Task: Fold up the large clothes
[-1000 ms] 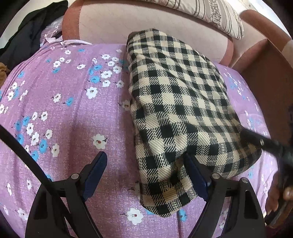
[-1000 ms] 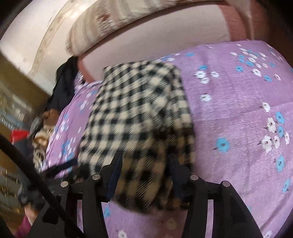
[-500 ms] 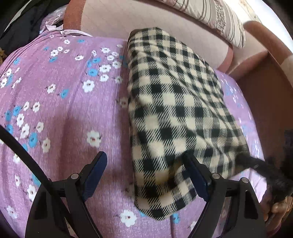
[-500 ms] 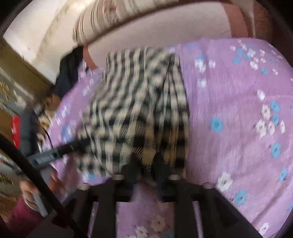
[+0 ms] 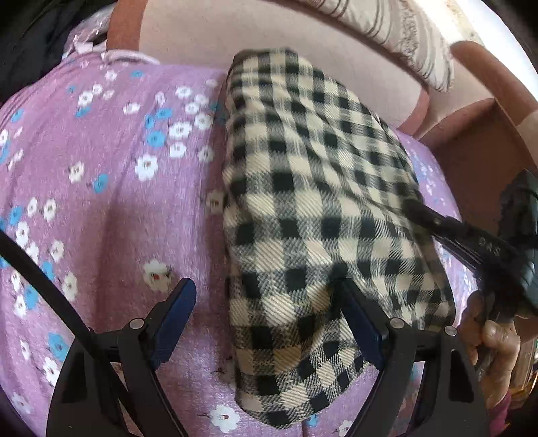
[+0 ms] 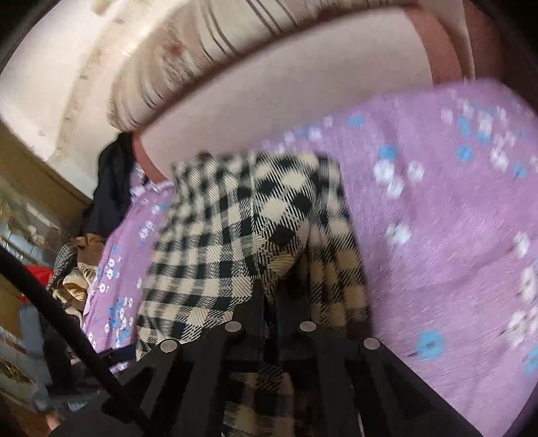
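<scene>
Most of the folding looks done to me: the plaid garment [image 5: 312, 215] lies on the bed [image 5: 111, 201] as a narrow, long bundle, its far end against the headboard [image 5: 188, 37], with several layers already stacked.

My left tongs [image 5: 265, 322] stand wide open and hold nothing; the near end of the bundle lies between the fingers, the right-side finger [image 5: 361, 322] touching or just under the cloth, the other over bare sheet.

My right tongs [image 6: 270, 302] are pinched together on the near corner of the plaid [image 6: 255, 235], lifting it into a peak. That view is blurred, so I can't tell how many layers are caught.

What I judge is left: one more fold, bringing the near end toward the headboard to halve the length, then smoothing and letting go. A striped pillow [image 5: 396, 30] sits on the headboard, apart from the work.
</scene>
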Available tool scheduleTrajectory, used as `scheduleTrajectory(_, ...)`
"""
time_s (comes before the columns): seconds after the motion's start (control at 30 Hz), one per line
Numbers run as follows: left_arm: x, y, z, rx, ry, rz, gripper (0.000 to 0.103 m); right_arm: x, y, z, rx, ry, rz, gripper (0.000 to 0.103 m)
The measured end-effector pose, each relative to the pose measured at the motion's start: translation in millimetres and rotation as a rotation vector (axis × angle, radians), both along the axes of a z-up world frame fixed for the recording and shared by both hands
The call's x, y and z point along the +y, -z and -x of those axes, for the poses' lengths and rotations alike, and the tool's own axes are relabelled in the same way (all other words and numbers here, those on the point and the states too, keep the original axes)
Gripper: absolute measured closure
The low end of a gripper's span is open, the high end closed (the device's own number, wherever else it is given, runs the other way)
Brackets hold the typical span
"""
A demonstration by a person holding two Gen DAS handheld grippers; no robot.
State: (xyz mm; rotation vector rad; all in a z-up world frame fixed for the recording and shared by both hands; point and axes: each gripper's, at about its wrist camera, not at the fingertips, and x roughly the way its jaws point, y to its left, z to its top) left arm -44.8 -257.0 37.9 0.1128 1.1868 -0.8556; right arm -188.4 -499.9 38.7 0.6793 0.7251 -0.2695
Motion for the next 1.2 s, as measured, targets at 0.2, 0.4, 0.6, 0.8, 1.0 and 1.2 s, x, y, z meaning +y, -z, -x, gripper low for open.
scheduleTrajectory(0.2,-9.4,16.3,-17.4,0.089,-0.035,0.060,0.009,3.0,23.6,-1.4,0.107,0.022,0.097,0.096)
scheduleTrajectory(0.4,-14.7,30.8,-19.1,0.135,-0.024,0.086,0.009,-9.7,11.5,18.2,0.014,0.031,0.038,0.018)
scheduleTrajectory(0.6,-26.1,31.8,-15.8,0.101,0.007,0.069,0.003,-21.8,45.5,3.9,0.074,-0.034,-0.047,0.017)
scheduleTrajectory(0.8,-49.4,23.2,-11.9,0.094,0.077,0.070,0.033,-23.3,46.1,7.7,-0.043,-0.032,-0.162,0.068)
scheduleTrajectory(1.0,-38.8,-10.1,-7.9,0.058,0.084,0.085,0.063,-3.2,14.0,16.5,-0.109,-0.065,-0.187,0.077)
scheduleTrajectory(1.2,21.7,-56.3,14.2,0.015,0.109,0.100,0.063,51.8,-8.9,36.0,-0.139,-0.145,-0.235,0.077)
